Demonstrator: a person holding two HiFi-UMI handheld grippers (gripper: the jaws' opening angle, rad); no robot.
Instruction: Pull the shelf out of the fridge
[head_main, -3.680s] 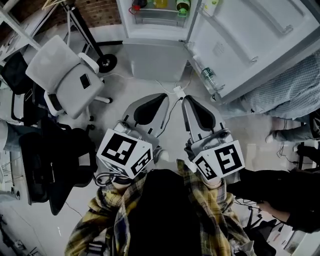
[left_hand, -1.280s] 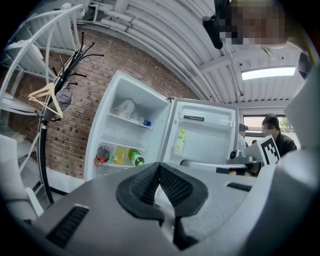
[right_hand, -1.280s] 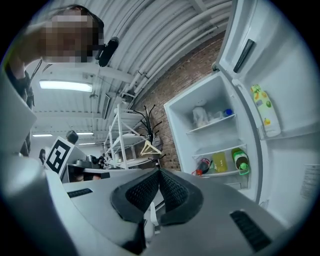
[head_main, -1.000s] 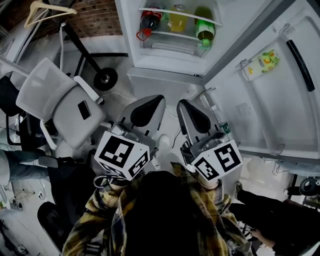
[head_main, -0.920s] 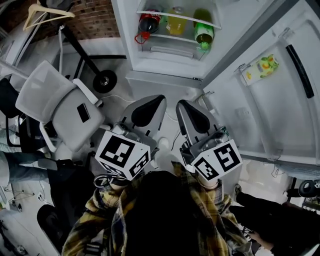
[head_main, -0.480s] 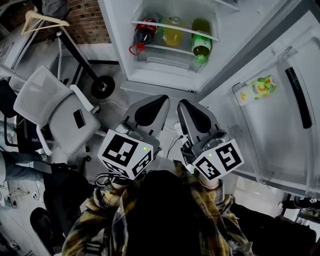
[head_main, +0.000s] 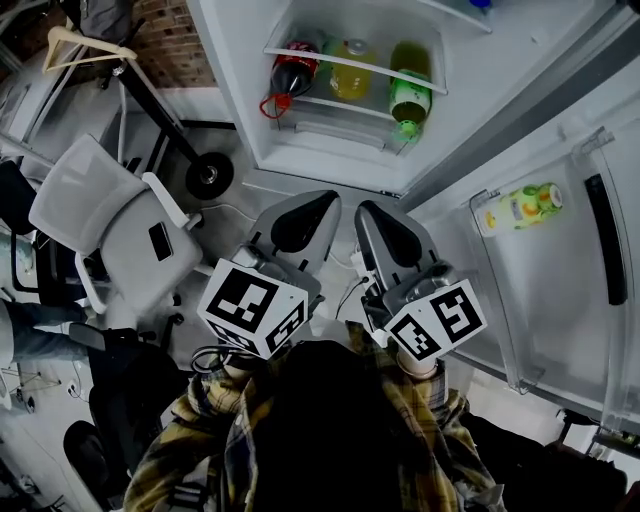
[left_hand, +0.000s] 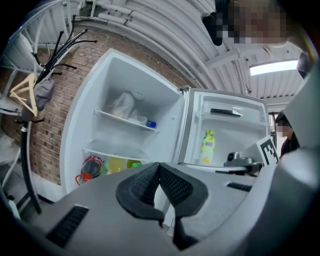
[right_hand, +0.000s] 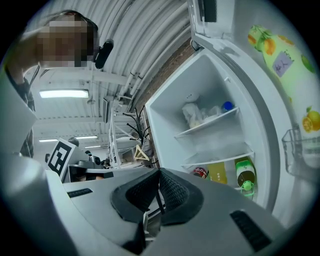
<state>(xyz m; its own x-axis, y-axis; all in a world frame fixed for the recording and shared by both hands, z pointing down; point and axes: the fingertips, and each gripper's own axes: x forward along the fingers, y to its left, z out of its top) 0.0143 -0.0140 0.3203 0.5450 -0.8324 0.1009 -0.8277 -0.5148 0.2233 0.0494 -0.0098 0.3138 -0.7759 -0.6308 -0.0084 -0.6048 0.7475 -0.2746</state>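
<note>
The white fridge (head_main: 240, 90) stands open ahead of me. In the left gripper view an upper shelf (left_hand: 117, 118) carries a pale bag and a blue-capped item. Under the lower shelf (left_hand: 106, 149) lie a cola bottle (head_main: 290, 68), a yellow bottle (head_main: 349, 82) and a green bottle (head_main: 408, 95). The right gripper view shows the same shelves (right_hand: 220, 156). My left gripper (head_main: 320, 199) and right gripper (head_main: 366, 209) are side by side, both shut and empty. They point at the fridge opening and stay short of it, touching nothing.
The fridge door (head_main: 560, 260) is swung open on the right, with a juice bottle (head_main: 520, 206) in its rack. A white office chair (head_main: 100, 215) stands on the left, with a coat stand's base (head_main: 207, 176) and a wooden hanger (head_main: 85, 38) by the brick wall.
I have come closer to the fridge: its interior and the bottles take up more of the head view. Both grippers travelled along with me and stayed shut.
</note>
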